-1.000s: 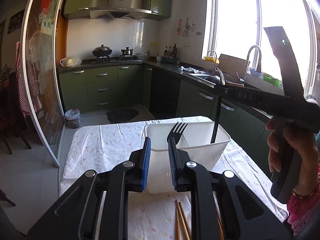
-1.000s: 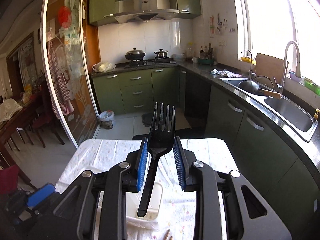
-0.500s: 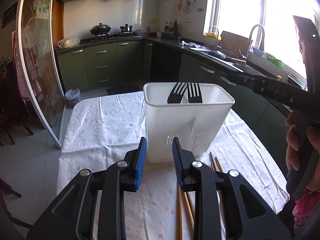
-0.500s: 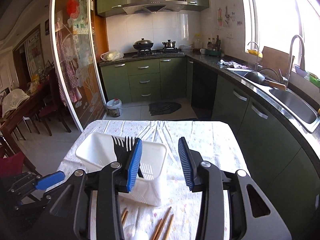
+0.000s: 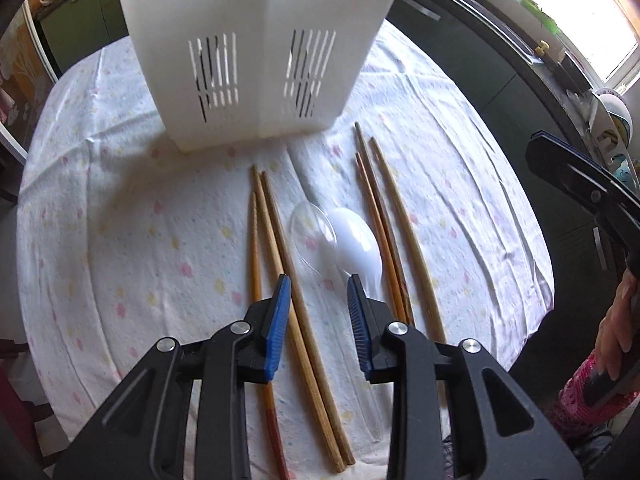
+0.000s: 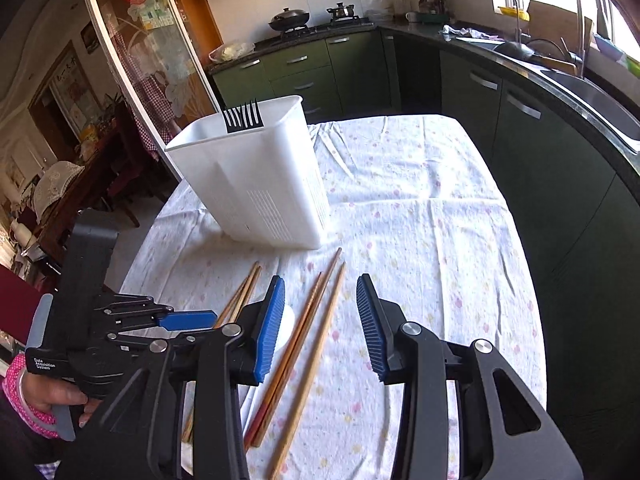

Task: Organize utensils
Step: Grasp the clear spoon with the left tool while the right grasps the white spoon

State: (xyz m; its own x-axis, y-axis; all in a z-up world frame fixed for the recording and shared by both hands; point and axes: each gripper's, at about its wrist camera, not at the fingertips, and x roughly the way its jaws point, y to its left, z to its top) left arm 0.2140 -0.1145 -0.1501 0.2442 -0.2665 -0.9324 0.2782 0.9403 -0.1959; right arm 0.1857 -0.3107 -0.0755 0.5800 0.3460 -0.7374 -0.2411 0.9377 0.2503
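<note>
both claws empty, jaws apart. left gripper (image 5: 316, 284) low over clear spoon (image 5: 310, 236) and white spoon (image 5: 356, 242), mid tablecloth (image 5: 120, 240), between chopstick bundles (image 5: 280, 264), near the utensil caddy (image 5: 256, 44). advice: centre on one spoon neck, avoid chopsticks. right gripper (image 6: 320, 316) waits above.

White caddy (image 6: 256, 184) w/ black forks (image 6: 242, 118), brown chopsticks (image 5: 276, 248), pastel-dotted white cloth (image 6: 420, 216).

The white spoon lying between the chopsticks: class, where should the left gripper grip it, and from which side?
Probably the handle of the white spoon, from above: the rounded bowl would likely slip. The left gripper, open, hovers there, chopsticks close on both sides.
</note>
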